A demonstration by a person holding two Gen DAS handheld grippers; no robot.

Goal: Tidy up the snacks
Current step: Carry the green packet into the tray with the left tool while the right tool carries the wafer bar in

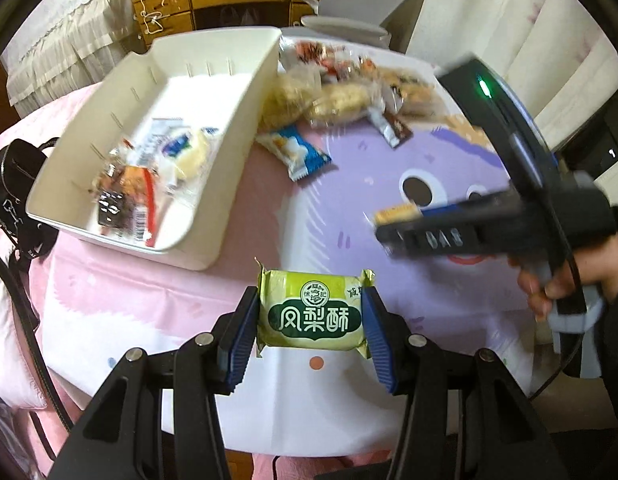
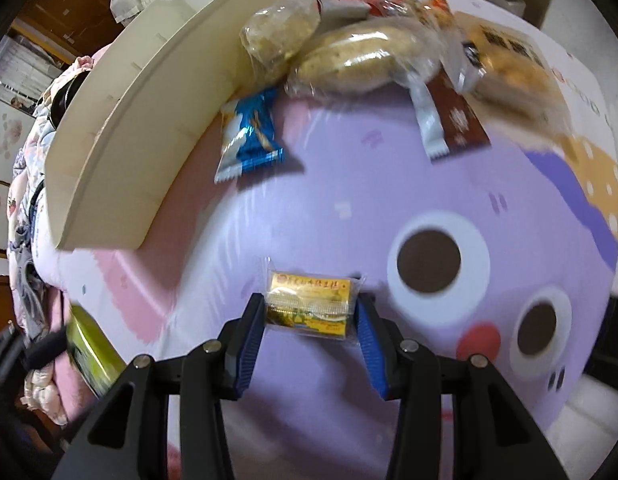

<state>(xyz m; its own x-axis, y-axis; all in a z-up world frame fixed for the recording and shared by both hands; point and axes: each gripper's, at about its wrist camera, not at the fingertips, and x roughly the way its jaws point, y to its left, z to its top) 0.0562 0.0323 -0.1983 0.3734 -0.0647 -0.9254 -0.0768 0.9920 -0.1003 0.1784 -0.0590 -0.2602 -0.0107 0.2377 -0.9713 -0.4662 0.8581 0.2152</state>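
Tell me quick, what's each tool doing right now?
Left tool: closed on the green pineapple cake packet.
Right tool: closed on the small yellow snack packet.

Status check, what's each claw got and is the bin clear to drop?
Left claw shut on green cake. Right claw shut on yellow packet. Bin partly filled, open-topped, nothing in the way.

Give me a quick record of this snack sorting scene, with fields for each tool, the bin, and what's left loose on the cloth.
left tool: shut on green pastry packet
right tool: shut on yellow packet
white bin: holds several wrapped snacks, on its near side
loose on cloth: blue packet, brown packet, pile of clear-wrapped snacks beside the bin
surface: pink and purple cartoon cloth
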